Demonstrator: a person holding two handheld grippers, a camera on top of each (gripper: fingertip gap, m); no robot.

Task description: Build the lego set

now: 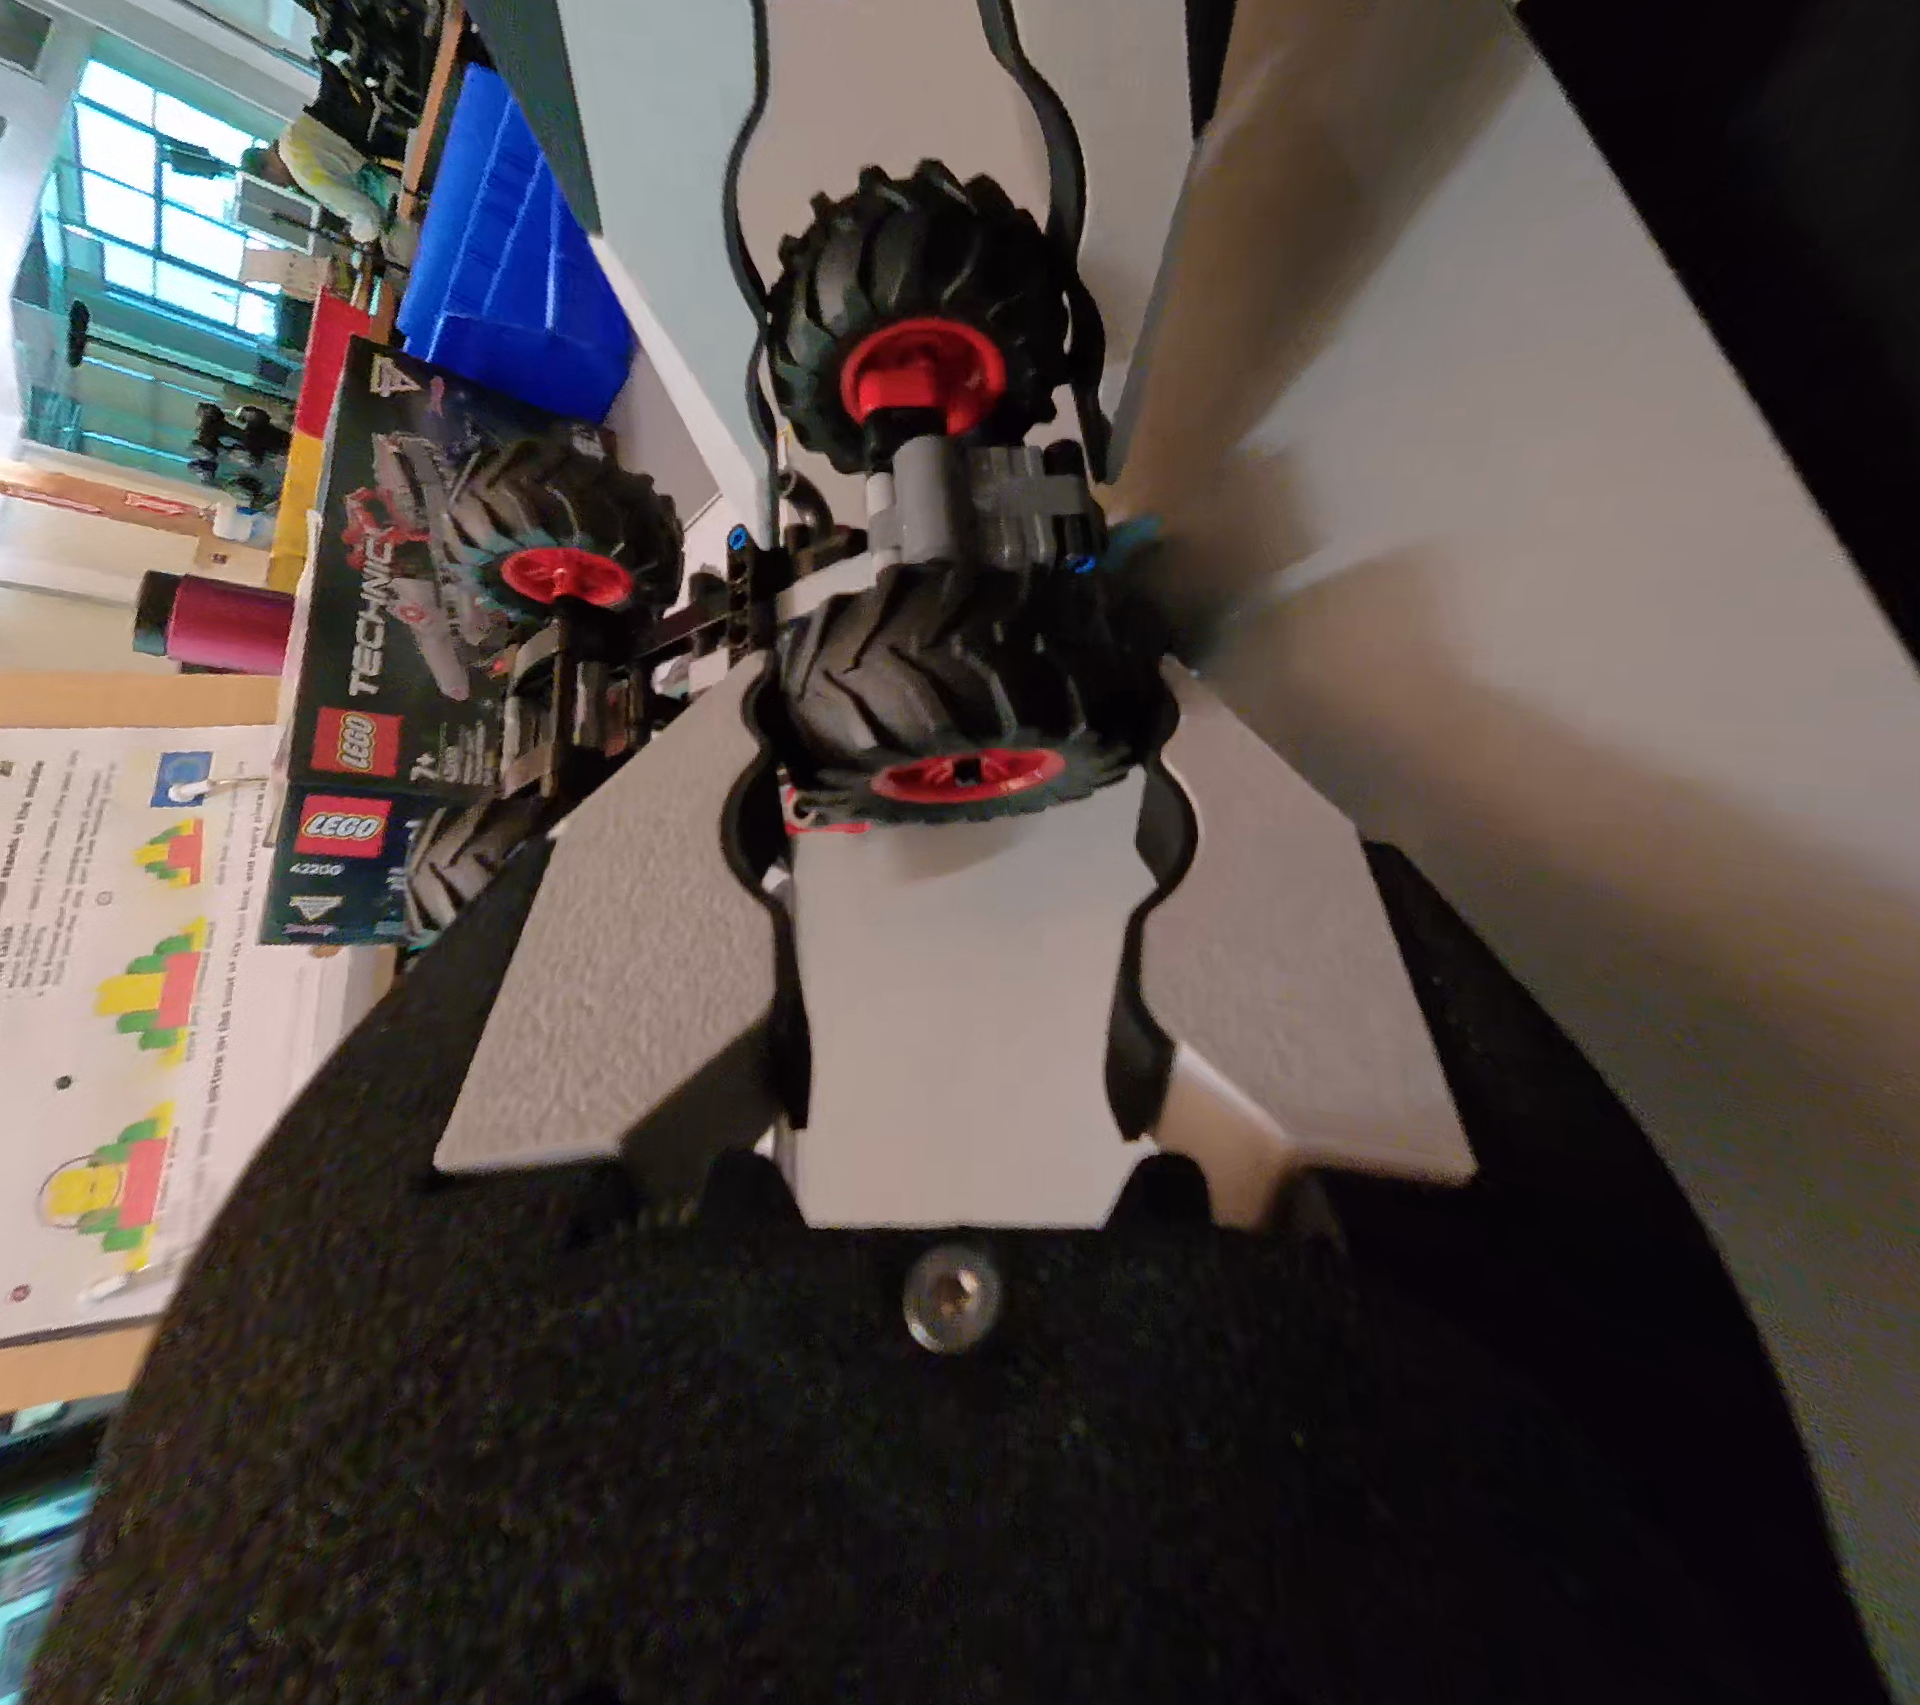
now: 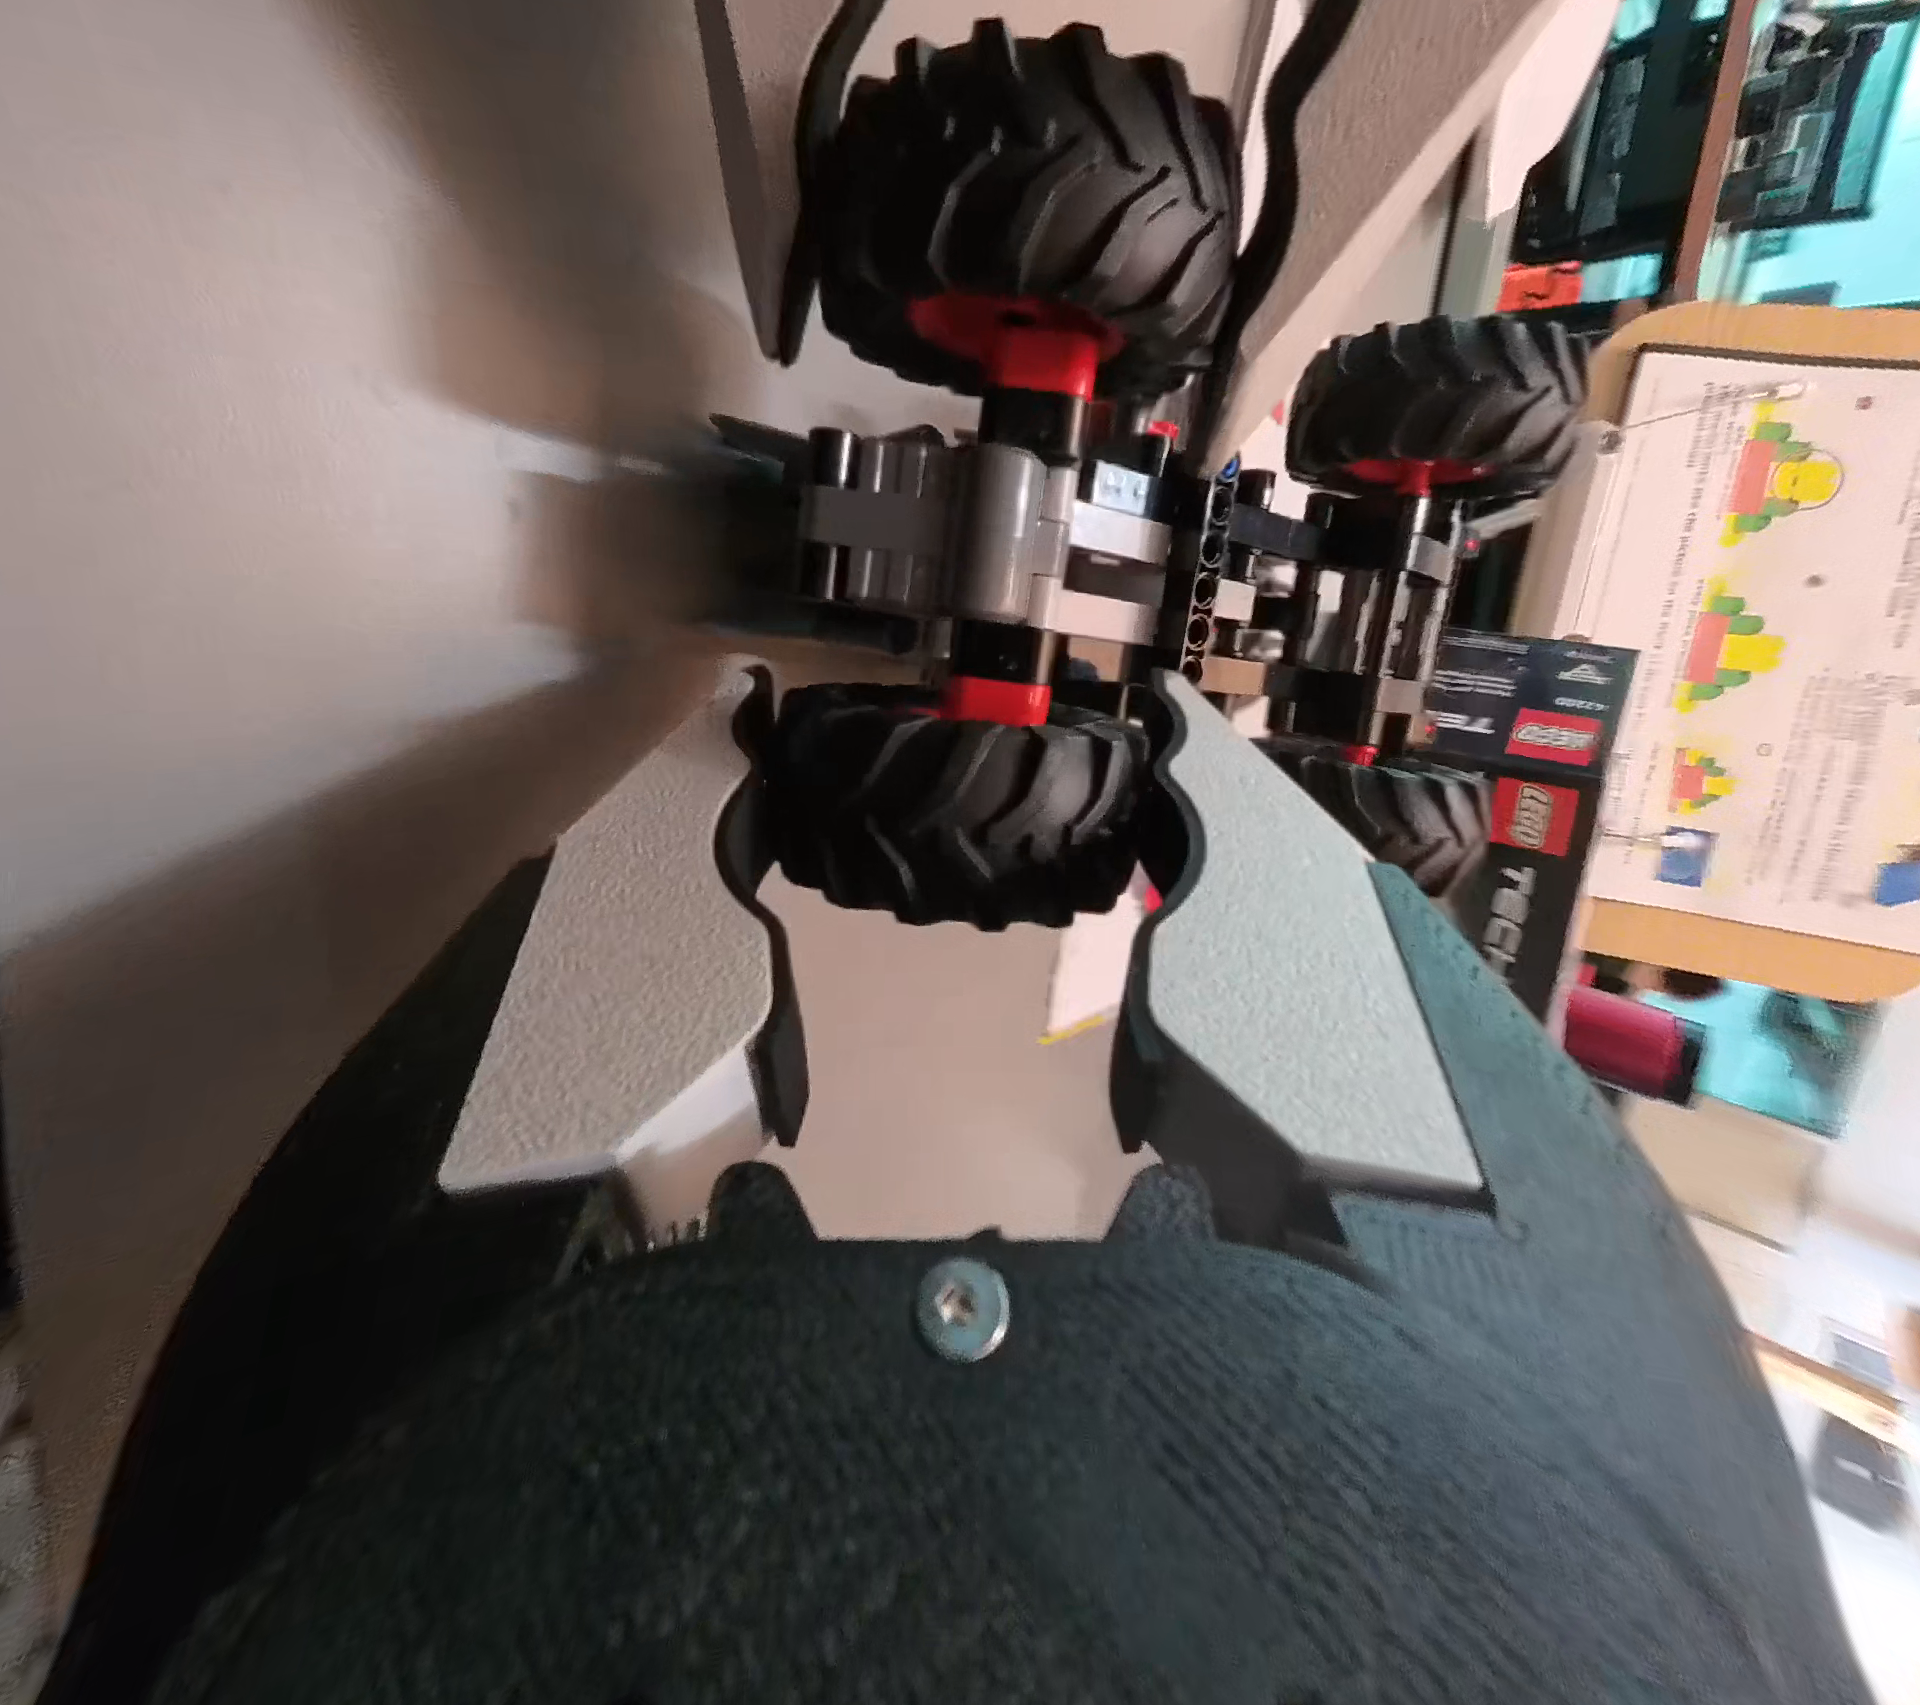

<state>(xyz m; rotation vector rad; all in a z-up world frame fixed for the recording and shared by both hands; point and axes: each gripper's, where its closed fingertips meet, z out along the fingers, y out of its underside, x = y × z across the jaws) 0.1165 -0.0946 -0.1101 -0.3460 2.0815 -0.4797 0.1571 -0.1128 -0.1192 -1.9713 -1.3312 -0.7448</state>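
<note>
Matt black rubber tyres (image 2: 1023, 201) with glossy red plastic hubs (image 1: 920, 372); the hand-held gripper's body (image 1: 935, 1468) looks rough, grainy.

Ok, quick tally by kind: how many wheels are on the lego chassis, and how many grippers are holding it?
Black knobby wheels with red hubs: 4
Grippers, left gripper and right gripper, jaws each closed round one wheel: 2
Total: 6

Printed writing stands on the set box (image 1: 416, 616) and the instruction sheet (image 1: 114, 980).
</note>
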